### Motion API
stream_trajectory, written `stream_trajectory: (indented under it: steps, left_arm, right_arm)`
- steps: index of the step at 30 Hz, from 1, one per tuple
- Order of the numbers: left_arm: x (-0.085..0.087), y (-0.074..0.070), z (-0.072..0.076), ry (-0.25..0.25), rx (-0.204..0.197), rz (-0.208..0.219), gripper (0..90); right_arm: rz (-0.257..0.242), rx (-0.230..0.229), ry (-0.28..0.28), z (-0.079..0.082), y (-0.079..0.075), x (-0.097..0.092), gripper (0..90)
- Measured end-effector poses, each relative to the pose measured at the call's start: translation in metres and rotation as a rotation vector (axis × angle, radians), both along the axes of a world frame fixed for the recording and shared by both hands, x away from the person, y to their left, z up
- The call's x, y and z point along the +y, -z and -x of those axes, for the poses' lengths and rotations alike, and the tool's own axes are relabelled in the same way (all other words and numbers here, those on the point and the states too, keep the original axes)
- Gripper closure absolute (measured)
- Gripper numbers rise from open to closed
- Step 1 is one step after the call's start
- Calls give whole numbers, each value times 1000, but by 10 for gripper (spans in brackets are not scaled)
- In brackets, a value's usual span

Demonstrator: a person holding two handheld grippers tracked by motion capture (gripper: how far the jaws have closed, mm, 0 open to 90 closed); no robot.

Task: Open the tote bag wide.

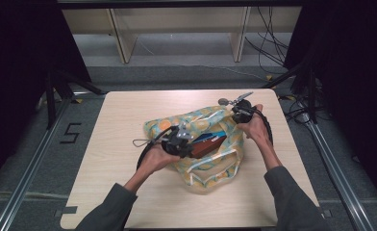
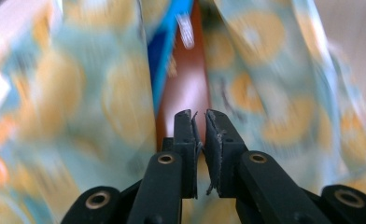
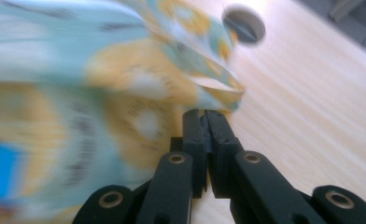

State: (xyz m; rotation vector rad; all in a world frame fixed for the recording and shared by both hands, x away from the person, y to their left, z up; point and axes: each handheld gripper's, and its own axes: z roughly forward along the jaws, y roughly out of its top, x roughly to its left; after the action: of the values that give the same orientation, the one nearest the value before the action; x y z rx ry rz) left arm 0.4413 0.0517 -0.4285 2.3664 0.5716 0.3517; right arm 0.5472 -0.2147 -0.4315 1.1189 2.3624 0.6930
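Pale-blue fabric bag printed with orange fruit slices (image 1: 203, 144) lies a little right of the middle of the high view, on the light wooden desk (image 1: 124, 125), its mouth spread between the two hands. Inside it show a brown box (image 1: 207, 148) and a blue packet (image 1: 209, 137).

At the bag's left edge in that view sits the left claw (image 1: 185, 140), pointing right into the opening. In the left gripper view that claw (image 2: 199, 122) has its jaws nearly together with a thin slit between them; whether a fold of cloth is caught there I cannot tell. Just beyond its tips the brown box (image 2: 186, 88) runs up the middle of the frame, with blurred bag cloth (image 2: 78, 102) on both sides.

At the bag's upper right corner in the high view is the right claw (image 1: 235, 111). In the right gripper view this claw (image 3: 204, 116) is pressed together on the bag's hem (image 3: 218, 91), bare desk (image 3: 312, 116) filling the right of the frame.
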Motion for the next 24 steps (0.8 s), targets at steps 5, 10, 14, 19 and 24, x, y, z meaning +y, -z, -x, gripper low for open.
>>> stream_trajectory:
  steps: [5,10,14,19,24]
  left_arm:
    - [-21,-3,-38,-52,43,-58,824]
    - [-15,8,-79,-206,91,-16,855]
    - [-5,14,-95,-275,97,-6,879]
    - [13,24,-108,-341,123,3,889]
    - [18,17,-101,-330,110,63,865]
  right_arm:
    - [-91,-30,-115,36,-20,18,881]
    - [-94,51,-299,75,5,46,886]
    - [-90,162,-369,95,29,62,892]
    - [-58,229,-420,111,44,63,894]
    - [-92,267,-411,125,44,63,893]
